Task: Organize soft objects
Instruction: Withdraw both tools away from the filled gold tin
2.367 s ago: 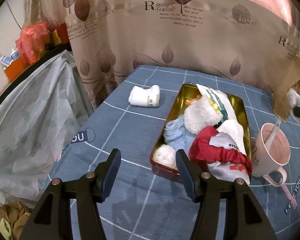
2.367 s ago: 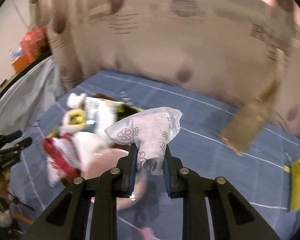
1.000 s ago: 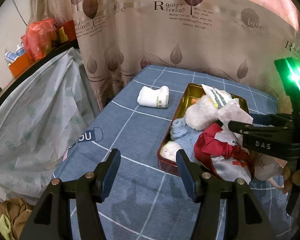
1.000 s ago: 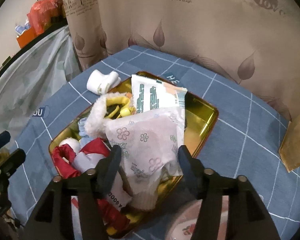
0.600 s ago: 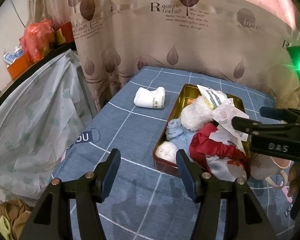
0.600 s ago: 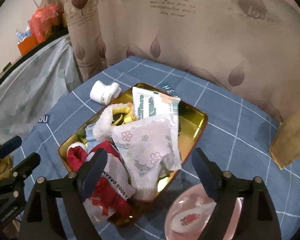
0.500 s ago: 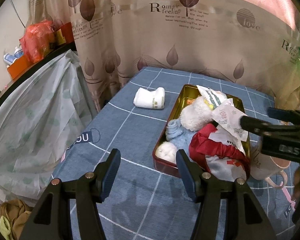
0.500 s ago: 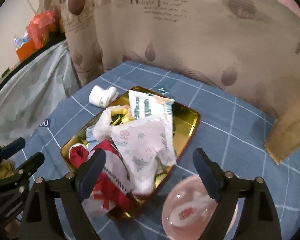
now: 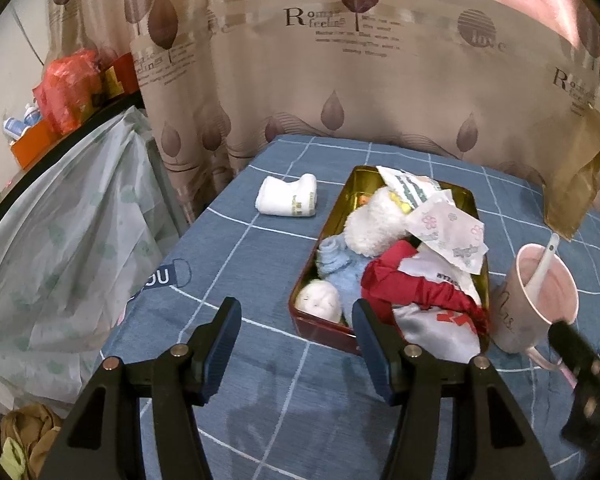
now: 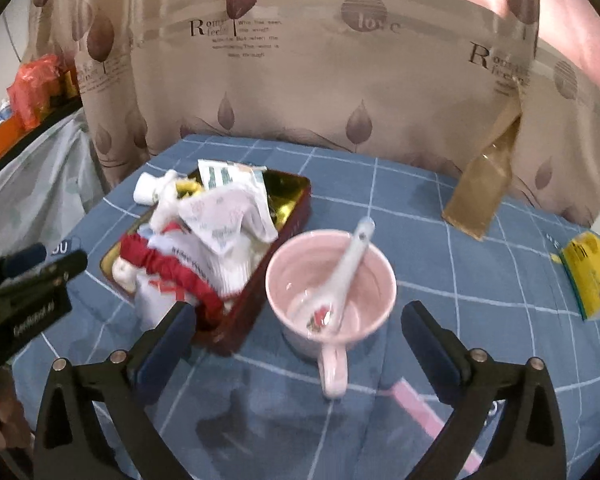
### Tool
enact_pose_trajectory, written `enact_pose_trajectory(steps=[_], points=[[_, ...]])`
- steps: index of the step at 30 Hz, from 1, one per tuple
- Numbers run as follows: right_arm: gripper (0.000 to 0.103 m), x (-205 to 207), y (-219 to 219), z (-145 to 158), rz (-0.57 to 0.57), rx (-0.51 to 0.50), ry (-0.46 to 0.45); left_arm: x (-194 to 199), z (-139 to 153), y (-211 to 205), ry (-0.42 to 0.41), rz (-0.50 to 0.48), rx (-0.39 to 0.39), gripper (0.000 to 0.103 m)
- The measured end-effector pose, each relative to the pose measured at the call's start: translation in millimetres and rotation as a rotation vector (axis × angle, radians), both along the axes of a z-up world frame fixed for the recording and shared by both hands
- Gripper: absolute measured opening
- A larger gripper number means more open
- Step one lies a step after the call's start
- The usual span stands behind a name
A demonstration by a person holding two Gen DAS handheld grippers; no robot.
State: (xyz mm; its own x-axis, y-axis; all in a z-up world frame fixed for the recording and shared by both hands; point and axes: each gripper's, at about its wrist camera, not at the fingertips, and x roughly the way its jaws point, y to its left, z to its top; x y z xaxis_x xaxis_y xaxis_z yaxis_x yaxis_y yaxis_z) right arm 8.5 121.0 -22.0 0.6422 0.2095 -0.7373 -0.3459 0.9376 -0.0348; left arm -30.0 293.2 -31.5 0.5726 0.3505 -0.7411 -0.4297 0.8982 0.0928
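One tin [image 10: 288, 216] heaped with soft items, one white sock [image 9: 288, 200] outside, one mug [image 10: 332, 280]. Floral packet [image 10: 224, 216] atop heap, left beyond right gripper [image 10: 300, 320]; jaws opening, empty. Left gripper [image 9: 296, 336] open, empty.

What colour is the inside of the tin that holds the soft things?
Shiny gold inside the tin, dark red outside; the left wrist view shows it best.
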Motion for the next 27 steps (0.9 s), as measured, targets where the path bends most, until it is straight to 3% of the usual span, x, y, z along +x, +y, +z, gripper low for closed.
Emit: enact_pose_trajectory(steps=[27], points=[[0.102, -17, 10, -13, 0.026, -0.015, 0.022, 2, 2, -15, -0.003, -0.036, 0.013, 0.059]])
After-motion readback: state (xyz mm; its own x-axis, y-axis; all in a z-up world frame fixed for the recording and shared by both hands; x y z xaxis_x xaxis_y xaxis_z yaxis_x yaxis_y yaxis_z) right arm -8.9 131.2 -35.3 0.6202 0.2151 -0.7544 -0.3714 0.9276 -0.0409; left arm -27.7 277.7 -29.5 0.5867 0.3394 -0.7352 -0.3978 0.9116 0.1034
